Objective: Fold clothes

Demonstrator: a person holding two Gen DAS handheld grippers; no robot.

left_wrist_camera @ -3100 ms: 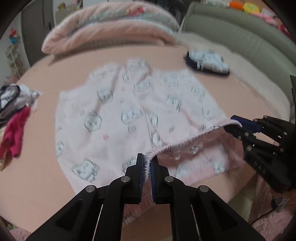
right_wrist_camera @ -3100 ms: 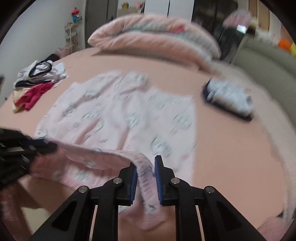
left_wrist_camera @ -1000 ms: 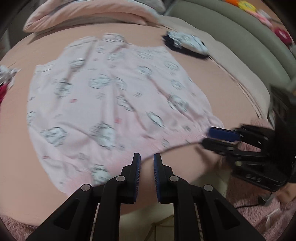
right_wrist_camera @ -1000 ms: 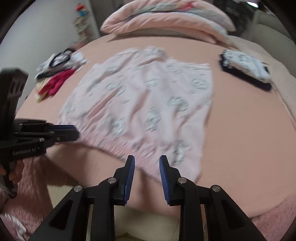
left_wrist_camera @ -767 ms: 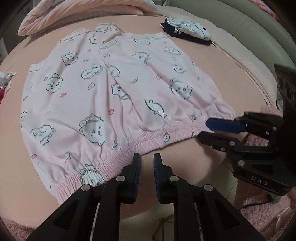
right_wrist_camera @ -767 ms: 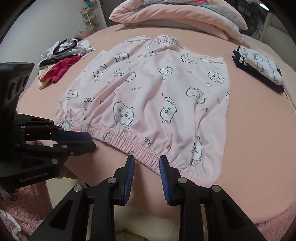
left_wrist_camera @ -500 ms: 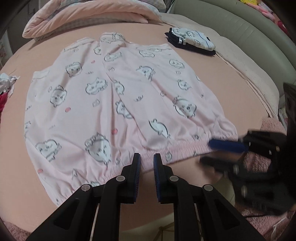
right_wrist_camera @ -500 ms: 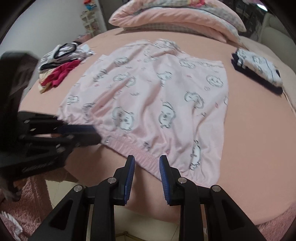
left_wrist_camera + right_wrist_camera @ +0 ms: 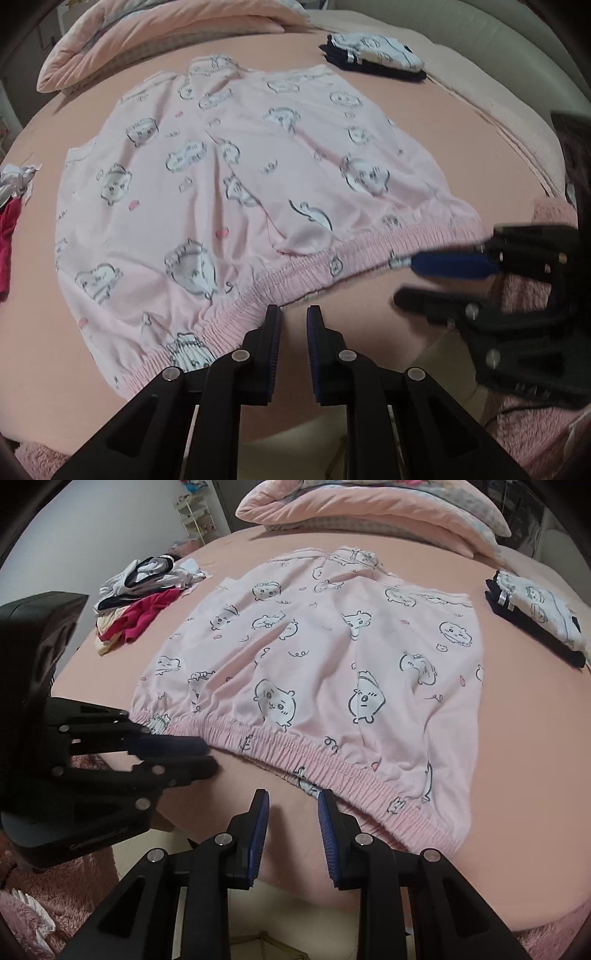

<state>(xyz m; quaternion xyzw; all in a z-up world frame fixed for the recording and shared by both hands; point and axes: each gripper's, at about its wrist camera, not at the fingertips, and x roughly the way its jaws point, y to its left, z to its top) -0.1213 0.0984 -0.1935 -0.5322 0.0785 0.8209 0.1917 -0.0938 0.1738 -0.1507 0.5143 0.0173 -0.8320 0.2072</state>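
Pink shorts (image 9: 236, 177) (image 9: 325, 657) printed with cartoon animals lie spread flat on the pink bed. Their elastic waistband (image 9: 332, 258) (image 9: 280, 746) runs along the near bed edge. My left gripper (image 9: 294, 314) (image 9: 210, 755) hovers just in front of the waistband, its jaws a narrow gap apart with nothing between them. My right gripper (image 9: 293, 797) (image 9: 395, 279) stands open and empty farther along the same band, one fingertip (image 9: 443, 264) close to the cloth's edge.
A folded navy and white garment (image 9: 373, 55) (image 9: 535, 616) lies at the far right of the bed. A heap of loose clothes (image 9: 140, 590) sits at the far left. A rolled pink quilt (image 9: 369, 506) lies at the back. A fluffy pink rug (image 9: 55, 904) covers the floor below.
Both grippers, earlier shut on the raised waistband, have let it go, and the shorts now lie flat. In the last second the right gripper edged in toward the band.
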